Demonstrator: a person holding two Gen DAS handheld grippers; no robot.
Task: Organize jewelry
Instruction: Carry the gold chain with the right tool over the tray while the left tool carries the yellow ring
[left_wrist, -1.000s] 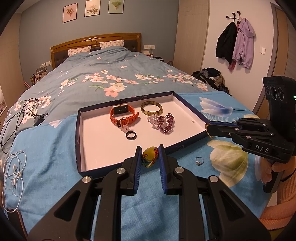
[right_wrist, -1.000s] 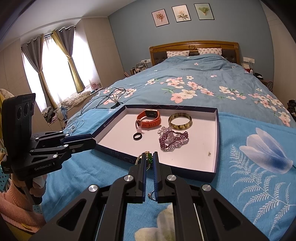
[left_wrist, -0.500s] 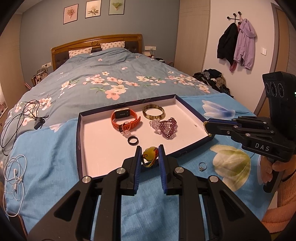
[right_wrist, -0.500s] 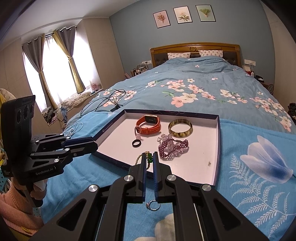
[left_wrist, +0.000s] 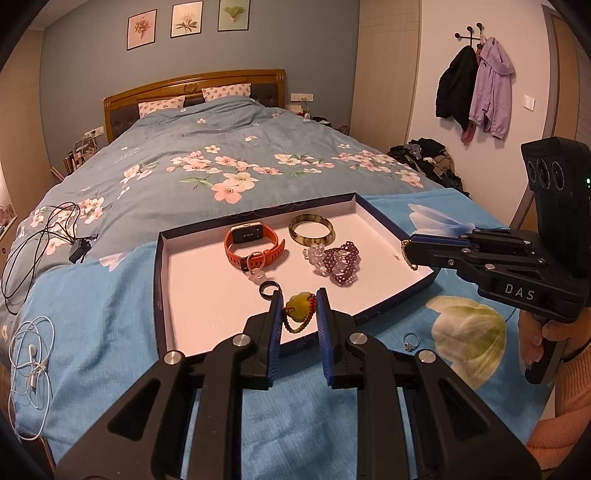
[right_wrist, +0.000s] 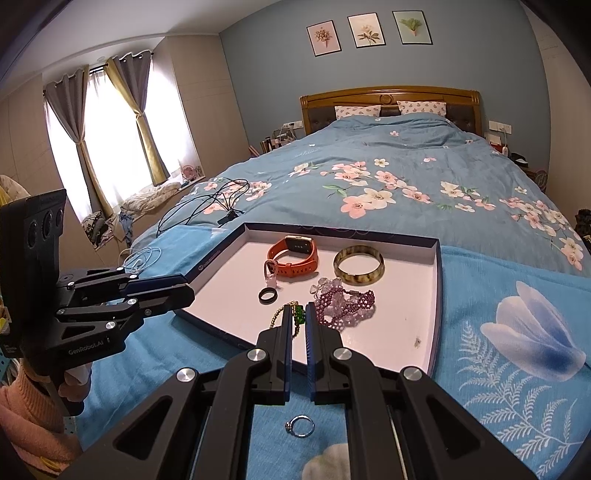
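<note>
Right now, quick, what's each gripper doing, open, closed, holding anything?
Left gripper: shut on the yellow-green bead pendant.
Right gripper: shut on the gold chain with green beads.

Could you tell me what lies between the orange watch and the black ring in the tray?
A small clear-beaded ring lies between the orange watch and the black ring, seen in both views.

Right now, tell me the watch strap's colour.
Orange; the watch strap shows best in the right wrist view.
</note>
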